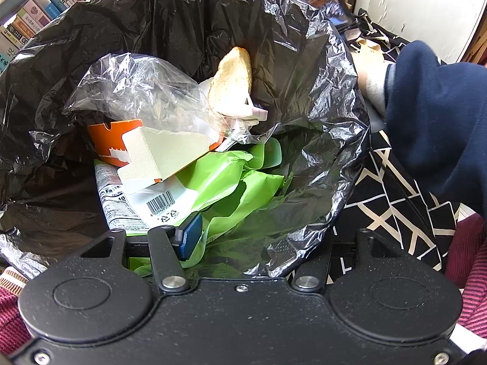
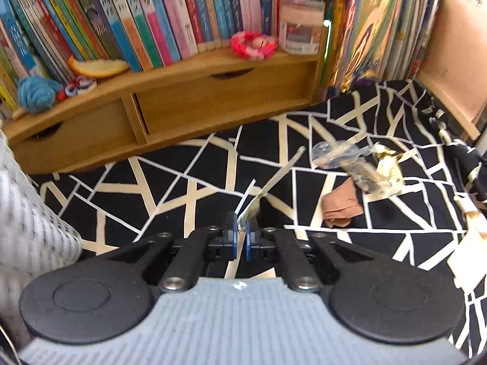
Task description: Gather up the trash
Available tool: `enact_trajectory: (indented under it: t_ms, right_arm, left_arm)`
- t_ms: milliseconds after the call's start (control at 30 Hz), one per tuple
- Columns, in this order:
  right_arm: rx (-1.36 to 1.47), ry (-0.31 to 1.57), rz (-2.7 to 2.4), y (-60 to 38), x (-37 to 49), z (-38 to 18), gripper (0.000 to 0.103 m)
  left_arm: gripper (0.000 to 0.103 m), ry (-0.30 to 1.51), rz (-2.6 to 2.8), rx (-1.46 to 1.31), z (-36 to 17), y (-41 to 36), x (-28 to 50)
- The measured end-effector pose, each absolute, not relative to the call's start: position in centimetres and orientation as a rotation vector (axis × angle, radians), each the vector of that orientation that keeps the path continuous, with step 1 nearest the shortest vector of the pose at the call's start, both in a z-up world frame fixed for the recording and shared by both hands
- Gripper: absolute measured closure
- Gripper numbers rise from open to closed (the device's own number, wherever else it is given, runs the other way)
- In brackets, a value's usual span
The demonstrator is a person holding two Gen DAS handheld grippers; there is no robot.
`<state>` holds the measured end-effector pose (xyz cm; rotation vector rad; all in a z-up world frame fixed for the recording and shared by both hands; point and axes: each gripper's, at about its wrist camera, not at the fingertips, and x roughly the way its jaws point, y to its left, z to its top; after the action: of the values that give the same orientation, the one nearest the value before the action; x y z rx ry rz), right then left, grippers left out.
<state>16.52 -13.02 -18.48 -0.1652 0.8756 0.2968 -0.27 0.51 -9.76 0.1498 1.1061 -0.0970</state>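
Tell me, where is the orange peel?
In the right wrist view, the orange peel lies on the left part of the wooden shelf, in front of the books and to the right of the blue yarn ball.

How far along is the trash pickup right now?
Partly done. The black bin bag already holds a clear plastic bag, an orange carton and green wrappers. The right gripper has its jaws shut on a paper strip. Still on the cloth: a crumpled clear wrapper and a tan scrap.

1 black bin bag (image 1: 304,45), 1 wooden organizer (image 2: 170,103) with 2 drawers, 1 yarn ball (image 2: 35,92).
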Motion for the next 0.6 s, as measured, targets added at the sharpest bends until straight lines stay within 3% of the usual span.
enact_trajectory:
  t_ms: [600]
  right_arm:
    - [-0.073,0.678,0.397,-15.9,9.7,-4.0,0.096]
  left_arm:
    - [0.05,1.104,-0.095,0.154,-9.7,0.5,-0.4]
